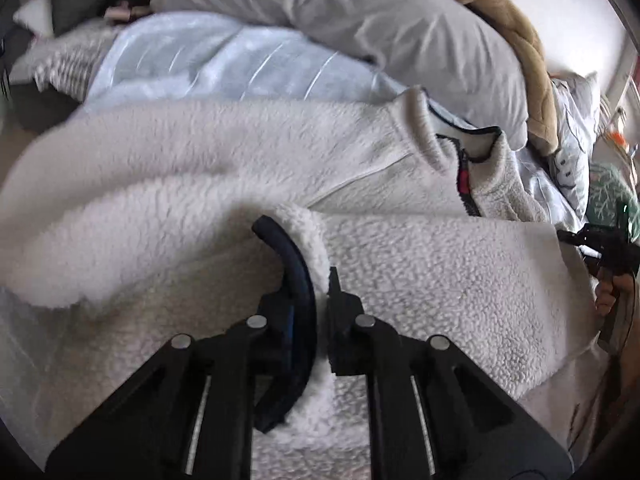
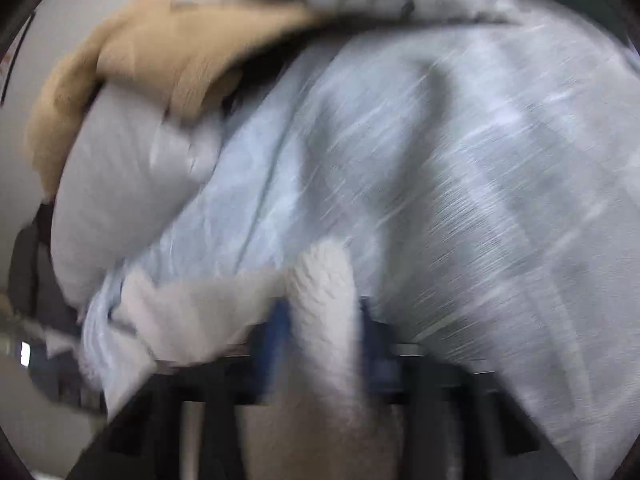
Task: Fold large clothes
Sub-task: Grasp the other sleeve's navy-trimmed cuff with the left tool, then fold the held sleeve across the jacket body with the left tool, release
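A cream fleece jacket (image 1: 248, 152) with a dark-trimmed zip collar (image 1: 472, 148) lies spread on a bed. My left gripper (image 1: 322, 300) is shut on the jacket's navy-trimmed edge (image 1: 296, 272), folded over the body. My right gripper (image 2: 324, 312) is shut on a fold of the same fleece (image 2: 320, 280); that view is blurred by motion. The right gripper also shows at the right edge of the left wrist view (image 1: 596, 244), held by a hand at the jacket's far side.
A pale blue duvet (image 1: 224, 64) lies behind the jacket, also filling the right wrist view (image 2: 460, 184). A grey pillow (image 1: 360, 12) and a tan blanket (image 1: 516, 32) sit beyond it. A green patterned item (image 1: 608, 196) lies at the right.
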Demonstrator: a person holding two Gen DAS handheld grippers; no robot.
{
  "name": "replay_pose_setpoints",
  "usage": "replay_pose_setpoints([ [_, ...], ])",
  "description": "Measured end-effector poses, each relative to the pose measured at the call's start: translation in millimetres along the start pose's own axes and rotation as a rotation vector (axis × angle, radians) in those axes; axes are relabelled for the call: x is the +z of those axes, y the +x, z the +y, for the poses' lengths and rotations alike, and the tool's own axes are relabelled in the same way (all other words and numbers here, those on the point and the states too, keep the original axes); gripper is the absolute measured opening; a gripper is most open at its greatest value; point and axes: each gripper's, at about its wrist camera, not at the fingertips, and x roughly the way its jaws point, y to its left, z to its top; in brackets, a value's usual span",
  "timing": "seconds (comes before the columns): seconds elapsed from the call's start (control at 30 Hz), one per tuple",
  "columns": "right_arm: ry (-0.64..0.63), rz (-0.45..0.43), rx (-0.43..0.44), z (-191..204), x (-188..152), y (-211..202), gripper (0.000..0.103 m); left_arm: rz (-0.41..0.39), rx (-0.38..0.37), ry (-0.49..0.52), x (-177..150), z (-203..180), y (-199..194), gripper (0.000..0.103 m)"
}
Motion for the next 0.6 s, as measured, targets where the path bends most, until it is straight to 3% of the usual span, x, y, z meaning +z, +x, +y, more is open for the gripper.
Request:
replay_pose_setpoints([
  [0.07,-0.156,-0.066,-0.098,24.4,-9.4,-7.2,0.015,-0.04,0.025,-0.014,0.8,0.5,-6.9,0.013],
  [0.1,-0.196,-0.159,-0.167,33.1,-14.4,-22.1,0.015,-0.053,0.025,-0.029,1.4,2.6,-9.6,0.013],
  [0.2,-0.185,-0.38,-0.207,34.7,-25.4,-59.8,0.014,-0.039,0.018,-0.012,0.4,-0.1,-4.8,0.013],
  [0.3,-0.217,-0.385,-0.354,37.4,-28.2,-38.6,0.014,0.011,0.041,-0.01,-4.4,3.3,9.5,0.014],
  [0.4,-0.2,-0.307,-0.353,33.9,-27.8,-21.8,0.023,0.023,0.024,-0.034,-0.1,8.0,8.6,0.016],
  [0.43,-0.191,-0.321,-0.34,34.8,-29.7,-29.5,0.033,0.007,0.028,-0.025,1.8,7.0,3.9,0.019],
  [0.47,-0.19,-0.334,-0.339,35.8,-31.6,-34.9,0.049,-0.011,0.046,-0.009,3.3,5.4,-0.6,0.022],
  [0.5,-0.2,-0.351,-0.331,37.6,-34.5,-45.9,0.057,-0.027,0.07,0.0,5.0,3.7,-3.5,0.026],
  [0.53,-0.222,-0.378,-0.321,40.7,-40.0,-61.4,0.064,-0.063,0.12,0.009,7.2,2.9,-11.0,0.037],
  [0.57,-0.237,-0.392,-0.318,42.4,-45.4,-70.3,0.064,-0.088,0.143,0.008,8.9,3.8,-16.2,0.046],
  [0.6,-0.253,-0.392,-0.314,44.6,-49.7,-79.4,0.064,-0.114,0.151,0.004,11.0,4.3,-22.5,0.061],
])
